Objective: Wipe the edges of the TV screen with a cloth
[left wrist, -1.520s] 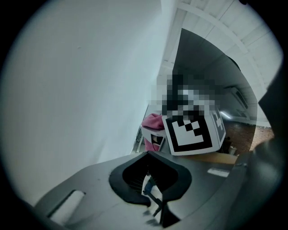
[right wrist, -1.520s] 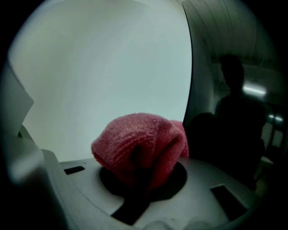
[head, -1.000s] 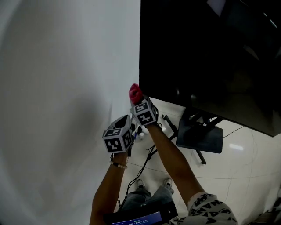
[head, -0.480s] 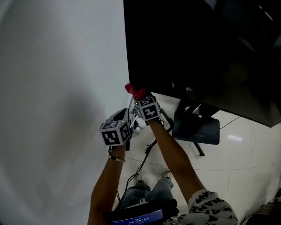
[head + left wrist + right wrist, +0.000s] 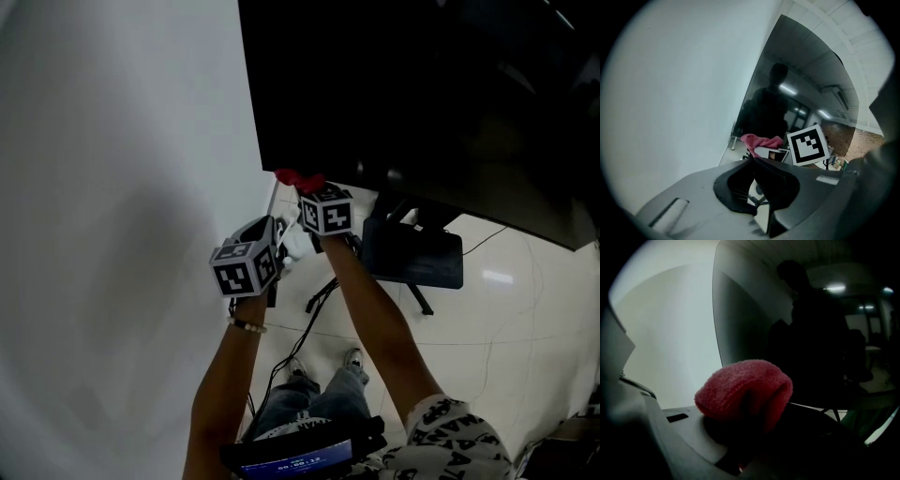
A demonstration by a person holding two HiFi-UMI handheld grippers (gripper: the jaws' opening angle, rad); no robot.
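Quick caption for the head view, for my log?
Right tool holds a red cloth at the TV's bottom-left corner; left tool, shut and empty, hangs beside it.

1. Open room is left along the bare wall [image 5: 112, 187], left of the TV screen [image 5: 422, 94]
2. Passage under the screen's lower edge is narrowed by the dark stand [image 5: 412, 255] and its legs
3. The right gripper [image 5: 305, 187], with the cloth [image 5: 292, 176] at the screen's lower left corner, is closely flanked by the left gripper [image 5: 752, 159]
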